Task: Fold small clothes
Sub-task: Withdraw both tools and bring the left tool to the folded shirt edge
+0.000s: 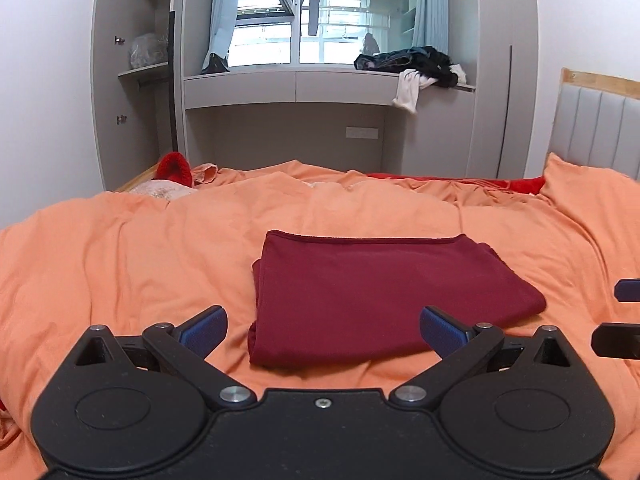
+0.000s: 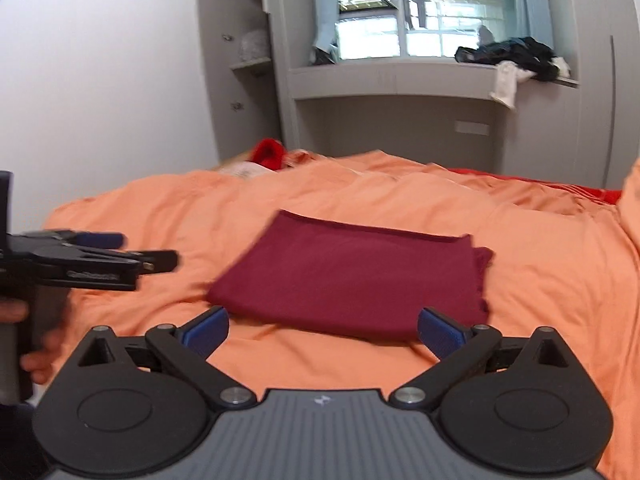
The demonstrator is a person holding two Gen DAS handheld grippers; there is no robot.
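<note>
A dark red garment [image 1: 380, 296] lies folded into a flat rectangle on the orange duvet [image 1: 120, 264]. My left gripper [image 1: 323, 330] is open over its near edge, blue pads spread wide and holding nothing. In the right wrist view the same garment [image 2: 356, 280] lies ahead, and my right gripper [image 2: 323, 330] is open just short of its near edge, also holding nothing. The left gripper [image 2: 120, 256] shows from the side at the left there, with a hand [image 2: 36, 356] on its handle. The right gripper's fingertips [image 1: 628, 290] poke in at the right edge of the left wrist view.
Beyond the bed, a grey window ledge carries a heap of dark and white clothes [image 1: 420, 68]. A red knitted item [image 1: 174, 168] lies at the far left bed corner, a red cover [image 1: 460, 182] at the far side. A padded headboard [image 1: 596, 128] stands right, open shelves [image 1: 144, 68] left.
</note>
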